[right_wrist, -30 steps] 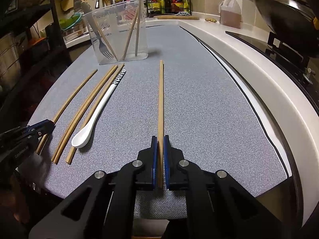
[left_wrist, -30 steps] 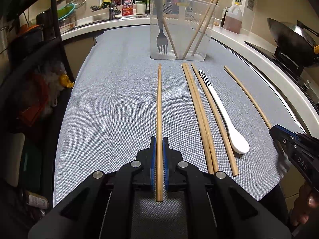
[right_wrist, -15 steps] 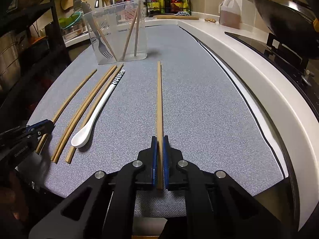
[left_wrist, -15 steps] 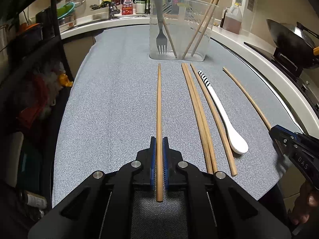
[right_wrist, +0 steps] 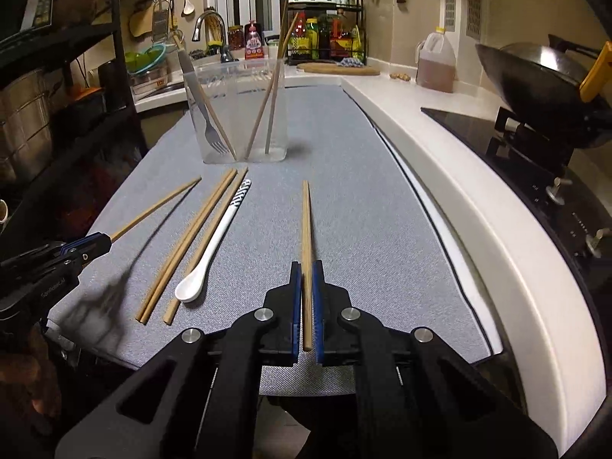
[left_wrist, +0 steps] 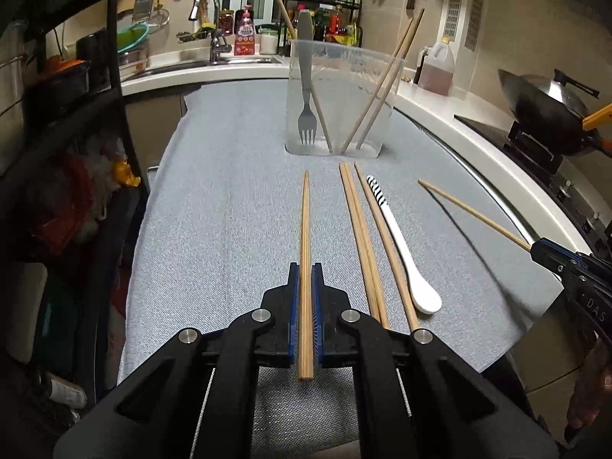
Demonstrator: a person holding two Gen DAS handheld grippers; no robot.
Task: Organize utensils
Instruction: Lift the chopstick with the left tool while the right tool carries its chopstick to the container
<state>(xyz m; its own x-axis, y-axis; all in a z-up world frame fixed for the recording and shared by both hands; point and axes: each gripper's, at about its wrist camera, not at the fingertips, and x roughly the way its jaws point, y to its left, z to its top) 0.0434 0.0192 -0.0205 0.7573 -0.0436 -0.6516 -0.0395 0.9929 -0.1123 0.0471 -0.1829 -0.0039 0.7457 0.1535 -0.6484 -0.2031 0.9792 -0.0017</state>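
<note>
While each gripper is clamped shut on one chopstick near its thick end, left (left_wrist: 305,287) and right (right_wrist: 306,287), both sticks (left_wrist: 305,229) (right_wrist: 306,225) look light, stiff and smooth, likely to pivot. Both have risen off the mat (left_wrist: 229,210) since a second ago, pointing at twelve o'clock toward the tub (left_wrist: 340,91).

A grey mat (left_wrist: 229,199) covers the counter, beside a white worktop (right_wrist: 478,199). A black wok (right_wrist: 535,80) sits on the stove (right_wrist: 497,134). Behind stand a jug of amber liquid (right_wrist: 436,63) — probably oil — a rack of bottles (right_wrist: 325,34), a round board (right_wrist: 338,69) and a tap (left_wrist: 208,19).
</note>
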